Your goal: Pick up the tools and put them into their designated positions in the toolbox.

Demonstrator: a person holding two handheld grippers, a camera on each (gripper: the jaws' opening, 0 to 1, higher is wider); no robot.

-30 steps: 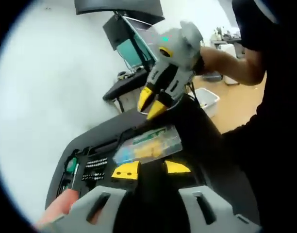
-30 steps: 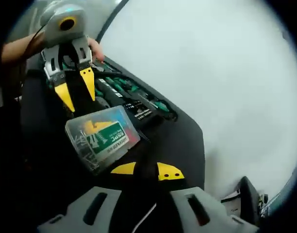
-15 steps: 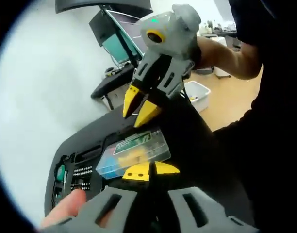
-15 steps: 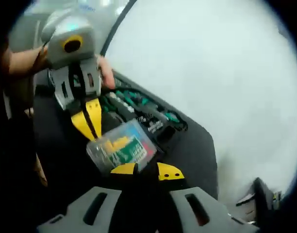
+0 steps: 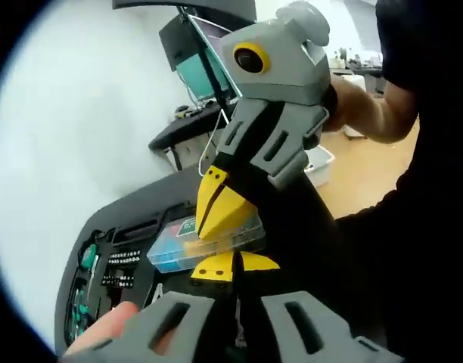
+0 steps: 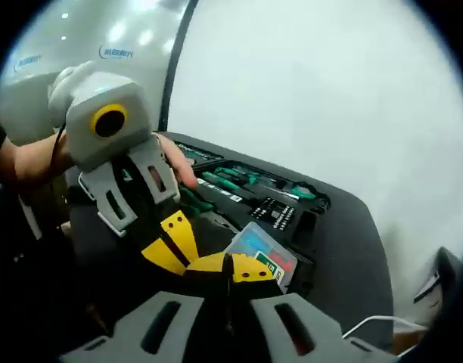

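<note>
Over the toolbox (image 6: 292, 208) we've got both grippers, left (image 5: 233, 266) and right (image 6: 230, 266), fingers closed, pinching the screw case (image 5: 178, 246); green screwdrivers (image 6: 231, 181) already slotted, case still needs seating.

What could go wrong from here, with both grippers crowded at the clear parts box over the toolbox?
The left gripper and right gripper meet at one edge of the clear parts box; their yellow tips could knock together and jolt it. Both pairs of jaws look shut, yet whether either truly grips the box is unclear, so it may slip. It sits tilted over the toolbox and could jam beside its slot.
</note>
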